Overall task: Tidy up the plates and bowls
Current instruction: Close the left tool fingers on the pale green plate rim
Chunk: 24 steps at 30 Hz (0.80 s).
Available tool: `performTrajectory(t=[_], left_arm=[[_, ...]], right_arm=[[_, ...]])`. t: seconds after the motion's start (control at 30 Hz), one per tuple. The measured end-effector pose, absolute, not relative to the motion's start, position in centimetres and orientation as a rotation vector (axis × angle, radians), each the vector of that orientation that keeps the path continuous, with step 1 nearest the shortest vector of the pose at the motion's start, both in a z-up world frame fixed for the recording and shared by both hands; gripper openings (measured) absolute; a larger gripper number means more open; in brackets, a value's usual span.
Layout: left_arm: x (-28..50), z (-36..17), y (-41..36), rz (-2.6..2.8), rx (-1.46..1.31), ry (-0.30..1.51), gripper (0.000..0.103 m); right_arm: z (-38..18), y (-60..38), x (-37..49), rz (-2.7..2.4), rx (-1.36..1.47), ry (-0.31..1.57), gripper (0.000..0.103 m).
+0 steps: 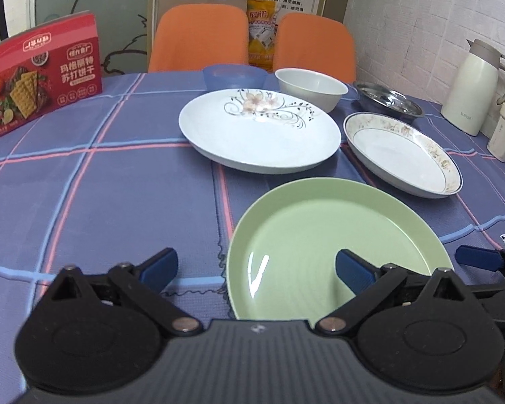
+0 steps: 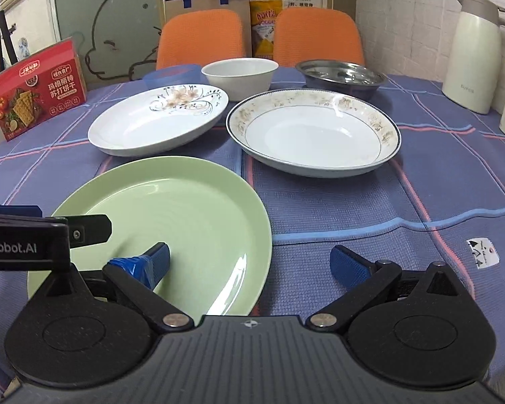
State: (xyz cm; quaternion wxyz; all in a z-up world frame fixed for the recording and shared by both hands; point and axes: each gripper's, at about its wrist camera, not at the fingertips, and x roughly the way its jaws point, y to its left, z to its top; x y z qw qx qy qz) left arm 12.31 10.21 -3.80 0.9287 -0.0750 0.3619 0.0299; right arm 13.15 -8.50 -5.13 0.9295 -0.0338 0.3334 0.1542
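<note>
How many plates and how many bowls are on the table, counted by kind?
Plates: 3 (green plate, flower plate, gold-rim plate)
Bowls: 3 (white bowl, blue bowl, metal bowl)
Total: 6

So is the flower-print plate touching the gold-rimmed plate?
Apart. The right wrist view shows a strip of tablecloth between the flower-print plate and the gold-rimmed plate.
</note>
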Motion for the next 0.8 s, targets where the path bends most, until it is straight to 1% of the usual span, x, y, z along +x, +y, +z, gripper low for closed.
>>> performTrajectory(t=[0.1,0.23,0.3,0.37,0.43,0.47,0.5,0.53,0.6,0.7,0.8], left_arm=[[12.6,-4.3,10.2,0.037,-0.151,0.776,0.099],[12.5,-4.4,10.0,0.009,-0.141,0.772,0.098],[12.6,-4.5,9.9,0.001,-0.122,0.773,0.097],[12.4,-4.4,9.9,-0.016,-0.127,0.763,0.090],[12.1,-4.3,9.5,-0.011,-0.099,0.752,0.067],[11.9,-4.3,9.3,-0.009,-0.081,0.743,0.064],[11.8,-4.3,9.3,-0.031,-0.094,0.739,0.052],[11.8,-4.2,9.2,-0.031,-0.101,0.740,0.047],[11.8,-4.2,9.3,-0.015,-0.120,0.743,0.043],[11.7,-4.0,9.5,0.014,-0.136,0.755,0.039],[11.1,-3.6,10.6,0.053,-0.155,0.757,0.039]], right_arm=[[-5.8,-8.7,12.4,0.340,-0.080,0.606,0.090],[-5.3,-8.2,12.8,0.378,-0.097,0.640,0.089],[-5.0,-7.6,12.8,0.396,-0.115,0.650,0.087],[-5.2,-7.4,12.7,0.418,-0.115,0.636,0.086],[-5.5,-7.3,12.4,0.461,-0.115,0.612,0.084],[-5.5,-7.1,12.3,0.466,-0.110,0.607,0.082],[-5.5,-6.9,12.2,0.470,-0.112,0.603,0.080],[-5.5,-6.7,12.1,0.461,-0.108,0.604,0.079],[-5.4,-6.3,11.9,0.448,-0.104,0.608,0.078],[-5.2,-6.0,11.5,0.452,-0.075,0.621,0.078],[-4.6,-4.6,10.6,0.482,-0.072,0.608,0.078]])
